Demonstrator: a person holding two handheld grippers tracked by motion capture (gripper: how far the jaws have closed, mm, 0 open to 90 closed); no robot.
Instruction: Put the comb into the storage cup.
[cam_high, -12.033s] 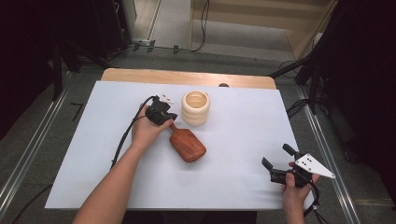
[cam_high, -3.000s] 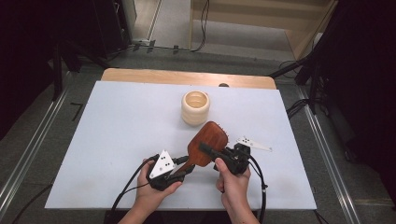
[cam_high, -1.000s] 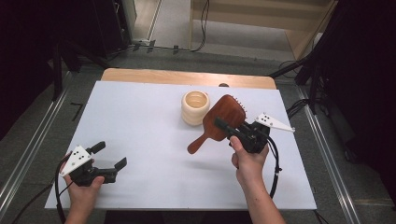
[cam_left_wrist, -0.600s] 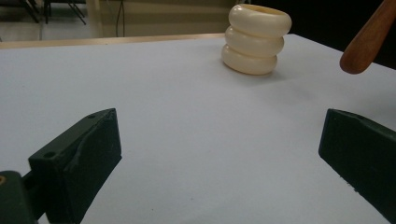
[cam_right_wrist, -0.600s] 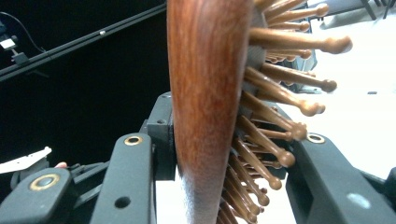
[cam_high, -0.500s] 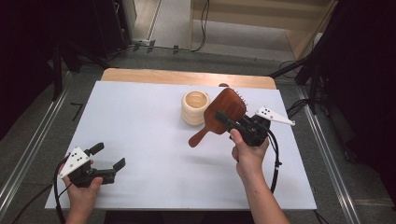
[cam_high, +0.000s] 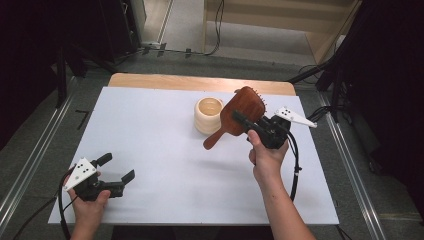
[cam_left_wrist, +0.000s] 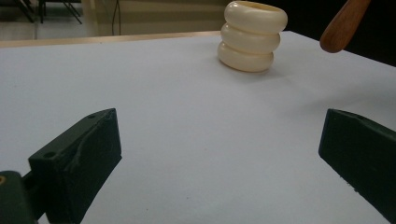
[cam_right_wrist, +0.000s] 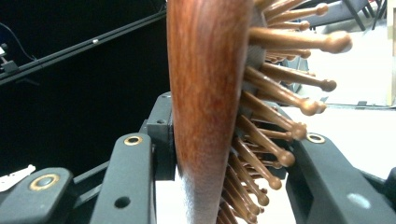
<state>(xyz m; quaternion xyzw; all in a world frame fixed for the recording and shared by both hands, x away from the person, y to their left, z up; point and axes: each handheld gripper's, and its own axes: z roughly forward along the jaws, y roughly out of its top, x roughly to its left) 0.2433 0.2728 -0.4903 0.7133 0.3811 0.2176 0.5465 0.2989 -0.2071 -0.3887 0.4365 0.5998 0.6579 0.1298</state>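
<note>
The right tool (cam_high: 243, 121), clamped on the hairbrush (cam_high: 242, 109), has carried it up beside the cup (cam_high: 208, 114) at its three o'clock, ready to drop in, while the left tool (cam_high: 116, 168) gapes empty.

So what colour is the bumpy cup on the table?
The cup is cream, almost ivory, all over. The left gripper view shows it best.

The hairbrush (cam_high: 243, 111) was polished reddish wood with wooden pins. The ringed cup (cam_high: 208, 115) looked smooth, creamy and glossy. The table (cam_high: 150, 130) had a matt white top.
</note>
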